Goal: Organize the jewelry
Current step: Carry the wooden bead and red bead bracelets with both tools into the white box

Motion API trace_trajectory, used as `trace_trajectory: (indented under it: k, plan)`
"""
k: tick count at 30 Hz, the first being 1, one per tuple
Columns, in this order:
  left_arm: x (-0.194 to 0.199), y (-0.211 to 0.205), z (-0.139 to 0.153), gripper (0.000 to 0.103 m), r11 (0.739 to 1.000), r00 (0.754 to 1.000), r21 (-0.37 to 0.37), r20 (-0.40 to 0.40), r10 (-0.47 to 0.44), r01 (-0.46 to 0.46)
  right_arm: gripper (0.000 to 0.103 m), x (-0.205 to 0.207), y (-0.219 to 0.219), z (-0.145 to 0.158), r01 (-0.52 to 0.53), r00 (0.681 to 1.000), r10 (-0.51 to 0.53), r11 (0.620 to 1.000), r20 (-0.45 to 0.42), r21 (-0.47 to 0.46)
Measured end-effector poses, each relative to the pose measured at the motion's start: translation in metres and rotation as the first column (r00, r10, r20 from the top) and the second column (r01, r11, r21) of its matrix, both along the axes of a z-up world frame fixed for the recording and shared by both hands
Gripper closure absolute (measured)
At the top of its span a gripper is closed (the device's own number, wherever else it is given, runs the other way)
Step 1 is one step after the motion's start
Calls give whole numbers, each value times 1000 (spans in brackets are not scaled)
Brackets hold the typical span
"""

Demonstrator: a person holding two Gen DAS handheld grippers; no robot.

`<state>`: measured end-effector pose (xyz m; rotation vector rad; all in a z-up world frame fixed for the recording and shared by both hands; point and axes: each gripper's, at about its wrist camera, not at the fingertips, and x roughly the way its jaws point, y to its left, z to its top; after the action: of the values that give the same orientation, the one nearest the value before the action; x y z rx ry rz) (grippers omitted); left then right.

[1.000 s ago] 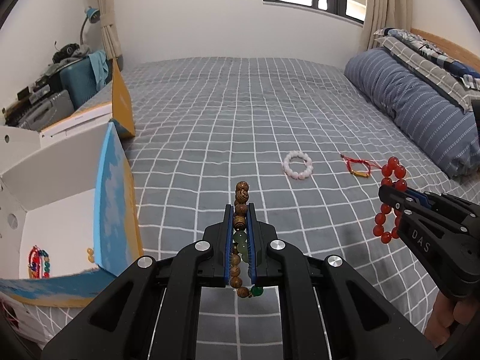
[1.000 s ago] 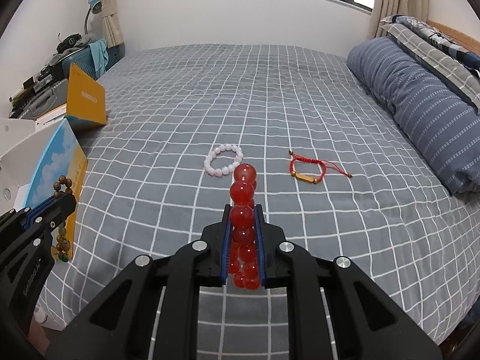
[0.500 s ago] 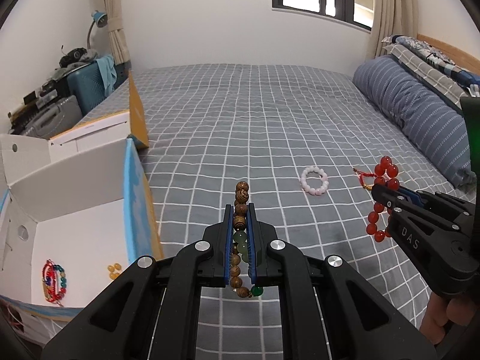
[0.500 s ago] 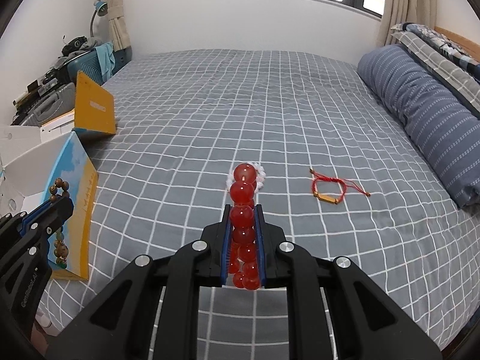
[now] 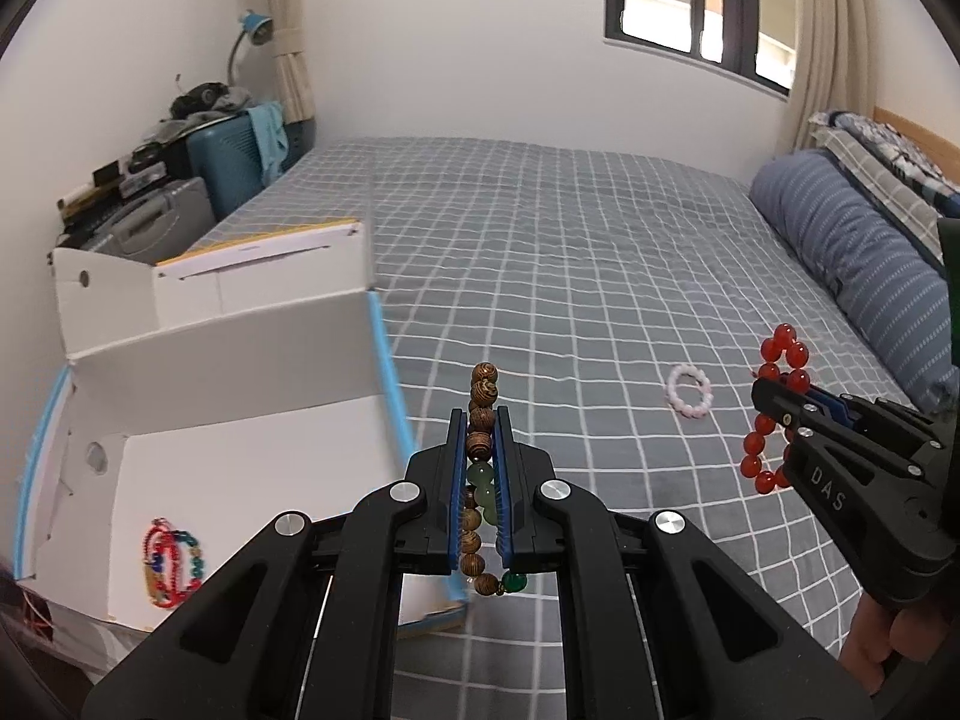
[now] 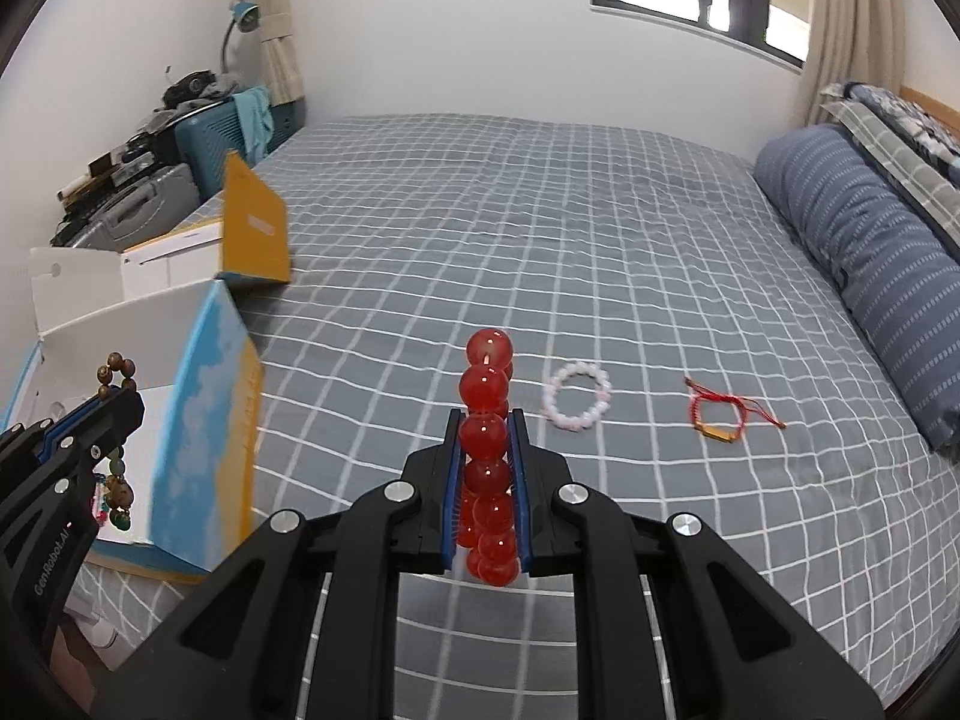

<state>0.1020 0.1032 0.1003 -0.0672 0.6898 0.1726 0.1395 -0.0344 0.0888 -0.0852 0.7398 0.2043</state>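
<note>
Left wrist view is showing the biggest change: the open white box [image 5: 240, 414], which a second ago was sitting cut off at the left edge of the frame, is now filling the whole left half, so both grippers are swinging toward it and the drop-off looks close. Spreading across the middle and right of both views, the grey checked bed [image 6: 570, 228] is still carrying two pieces, which suggests that the tidying is only partly done. Inside the box, at lower left of the frame, a multicoloured beaded bracelet [image 5: 170, 561] is lying on the white floor; the rest of the visible floor is showing nothing else. At bottom centre, the left gripper [image 5: 480, 462] is pinching a wooden bead bracelet [image 5: 482, 468] with green beads, its fingers pressed together on the strand just right of the box's blue-edged wall. In the right wrist view, the right gripper [image 6: 487, 468] is clamping a red bead bracelet [image 6: 487, 420] upright at centre frame. Right of centre, a white bead bracelet [image 6: 577, 396] and a red cord bracelet [image 6: 723, 417] are waiting on the bed.
</note>
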Motion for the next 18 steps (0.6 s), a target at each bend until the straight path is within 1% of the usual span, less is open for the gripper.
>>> trace_trajectory:
  k: [9, 16, 18]
  plan:
    - [-20, 45, 10, 95, 997, 997, -3, 2, 79, -79, 90, -9, 59, 9, -88, 996, 88, 996, -7, 2]
    - [-28, 88, 14, 95, 988, 988, -15, -16, 151, -152, 90, -18, 97, 17, -132, 991, 132, 991, 4, 3]
    - [-32, 99, 14, 95, 985, 985, -14, -23, 173, -174, 90, -18, 107, 17, -143, 990, 143, 990, -8, 8]
